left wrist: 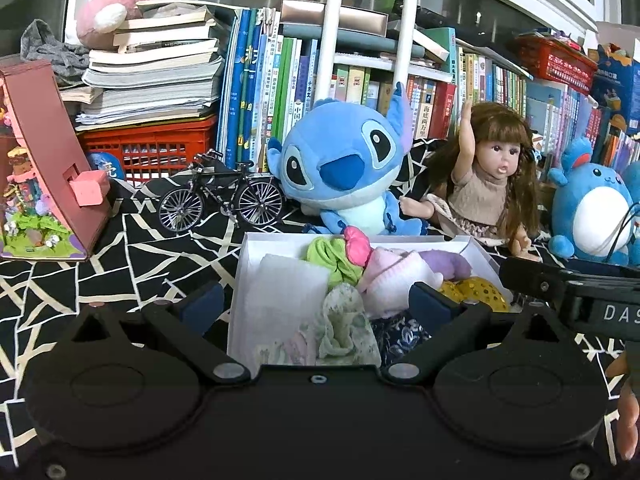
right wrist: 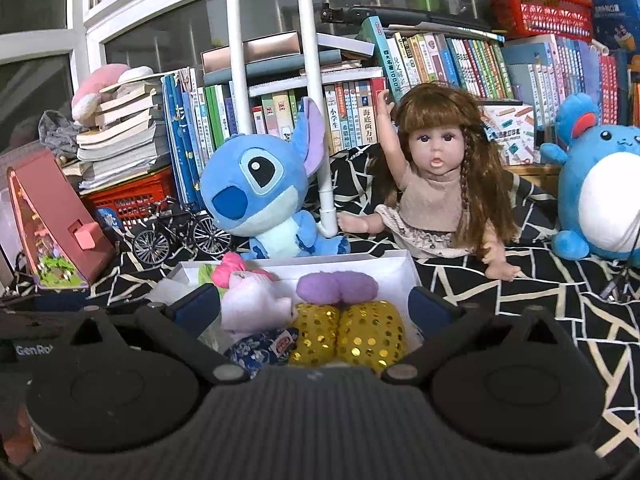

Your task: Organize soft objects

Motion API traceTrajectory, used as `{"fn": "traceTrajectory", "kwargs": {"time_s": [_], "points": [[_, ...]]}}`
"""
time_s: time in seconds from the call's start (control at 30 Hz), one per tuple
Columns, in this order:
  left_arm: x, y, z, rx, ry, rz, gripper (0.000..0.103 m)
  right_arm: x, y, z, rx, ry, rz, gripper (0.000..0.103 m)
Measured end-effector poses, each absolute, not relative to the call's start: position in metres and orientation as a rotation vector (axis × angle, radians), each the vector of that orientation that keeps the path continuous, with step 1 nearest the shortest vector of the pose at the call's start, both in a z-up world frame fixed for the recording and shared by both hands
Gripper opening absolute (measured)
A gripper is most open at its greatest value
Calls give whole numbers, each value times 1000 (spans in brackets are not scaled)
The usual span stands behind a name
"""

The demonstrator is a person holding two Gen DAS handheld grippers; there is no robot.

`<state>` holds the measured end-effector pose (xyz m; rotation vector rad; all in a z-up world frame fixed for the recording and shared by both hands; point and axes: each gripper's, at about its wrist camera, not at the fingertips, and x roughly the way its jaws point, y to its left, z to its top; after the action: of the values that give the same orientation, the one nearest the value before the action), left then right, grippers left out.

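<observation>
A white box point(left wrist: 280, 240) sits on the black patterned cloth, packed with soft items. In the left wrist view it holds a white folded cloth point(left wrist: 288, 288), a green floral cloth point(left wrist: 344, 320), a pink-and-white plush piece point(left wrist: 392, 280), a pink bow point(left wrist: 356, 246) and a navy floral pouch point(left wrist: 400, 336). My left gripper point(left wrist: 316, 304) is open over the box's near-left part, holding nothing. My right gripper point(right wrist: 314, 308) is open over the near-right part of the box point(right wrist: 360, 262), with gold sequin pads point(right wrist: 348, 332) and a purple roll point(right wrist: 336, 286) between its fingers, untouched.
Behind the box sit a blue Stitch plush point(left wrist: 340, 160), a long-haired doll point(left wrist: 492, 184) and a round blue plush point(left wrist: 592, 212). A toy bicycle point(left wrist: 220, 196) and a pink miniature house point(left wrist: 48, 168) stand at left. Books and red crates line the back. A white pipe point(right wrist: 320, 120) rises beside Stitch.
</observation>
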<state>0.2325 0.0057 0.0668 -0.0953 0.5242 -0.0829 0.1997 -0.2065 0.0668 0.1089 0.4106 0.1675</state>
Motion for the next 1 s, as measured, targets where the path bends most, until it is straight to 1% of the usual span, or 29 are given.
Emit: {"fn": "traceTrajectory", "kwargs": {"time_s": [0.53, 0.77, 1.0], "points": [[160, -10, 56, -8, 481, -66, 99, 142, -208, 46, 48, 361, 132, 103], [142, -5, 33, -29, 534, -33, 100, 126, -206, 23, 10, 387, 126, 103], [139, 0, 2, -8, 591, 43, 100, 123, -204, -4, -12, 468, 136, 103]]}}
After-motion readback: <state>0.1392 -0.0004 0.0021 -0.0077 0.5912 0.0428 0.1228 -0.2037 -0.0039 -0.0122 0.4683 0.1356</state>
